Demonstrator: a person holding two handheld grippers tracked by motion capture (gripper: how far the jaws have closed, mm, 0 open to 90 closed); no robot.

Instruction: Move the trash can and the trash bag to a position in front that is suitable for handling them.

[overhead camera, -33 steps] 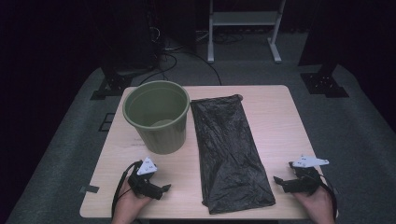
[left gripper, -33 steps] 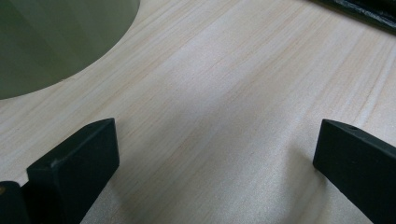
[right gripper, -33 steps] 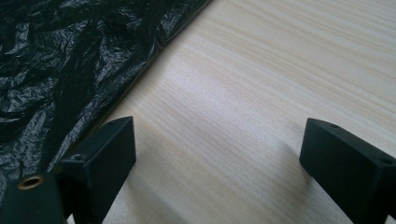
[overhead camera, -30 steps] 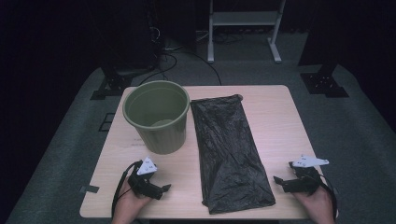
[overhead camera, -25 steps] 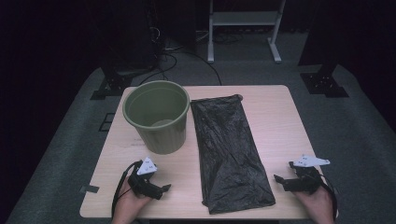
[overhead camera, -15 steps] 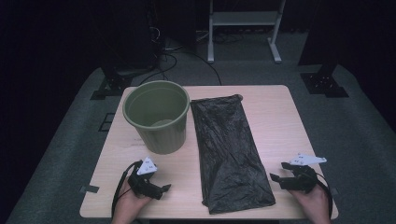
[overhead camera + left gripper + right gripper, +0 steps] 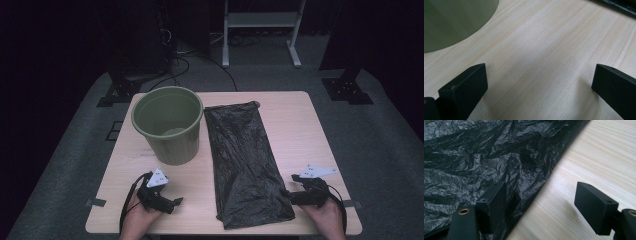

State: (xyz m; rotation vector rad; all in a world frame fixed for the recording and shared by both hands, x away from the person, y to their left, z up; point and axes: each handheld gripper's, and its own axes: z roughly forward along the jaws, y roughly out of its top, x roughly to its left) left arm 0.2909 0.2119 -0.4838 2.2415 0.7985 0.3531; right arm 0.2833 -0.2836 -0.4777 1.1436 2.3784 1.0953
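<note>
We had the left gripper (image 7: 172, 202) open on bare table (image 7: 300, 115) near the bucket (image 7: 167, 125), the bag (image 7: 245, 160) flat mid-table, the right gripper (image 7: 287, 194) open, jaws just narrowed and straddling its edge, risking a slip off thin plastic.

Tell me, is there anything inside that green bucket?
The green bucket looks empty: its inner wall and part of its bare bottom show. The near wall hides the rest of the bottom, so something small lying there could go unseen.
</note>
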